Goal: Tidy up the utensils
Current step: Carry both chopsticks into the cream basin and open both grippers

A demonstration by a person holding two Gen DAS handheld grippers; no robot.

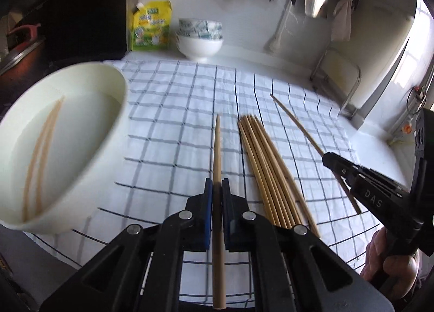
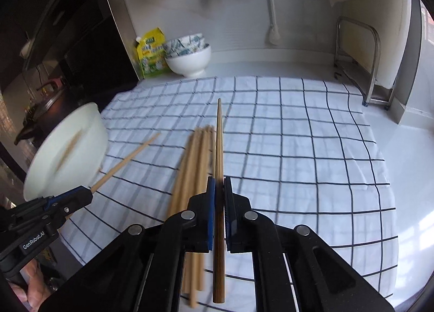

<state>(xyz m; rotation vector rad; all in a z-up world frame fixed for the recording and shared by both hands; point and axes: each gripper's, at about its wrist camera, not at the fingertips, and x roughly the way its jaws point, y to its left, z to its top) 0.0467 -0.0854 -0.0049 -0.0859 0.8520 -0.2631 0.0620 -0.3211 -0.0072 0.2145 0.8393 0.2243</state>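
Observation:
My left gripper (image 1: 217, 184) is shut on one wooden chopstick (image 1: 217, 146) that points forward over the checked cloth (image 1: 173, 122). My right gripper (image 2: 219, 184) is shut on another chopstick (image 2: 219, 138); in the left wrist view the right gripper (image 1: 329, 158) holds that chopstick (image 1: 295, 122) at the right. A bundle of several chopsticks (image 1: 268, 173) lies on the cloth between the two grippers and also shows in the right wrist view (image 2: 192, 171). A cream basin (image 1: 54, 144) at the left holds two chopsticks (image 1: 40, 160).
Stacked bowls (image 1: 199, 41) and a yellow pouch (image 1: 150, 27) stand at the back by the wall. A metal rack (image 2: 363, 62) stands at the back right. A stove with dark cookware (image 1: 21, 49) is to the left of the counter.

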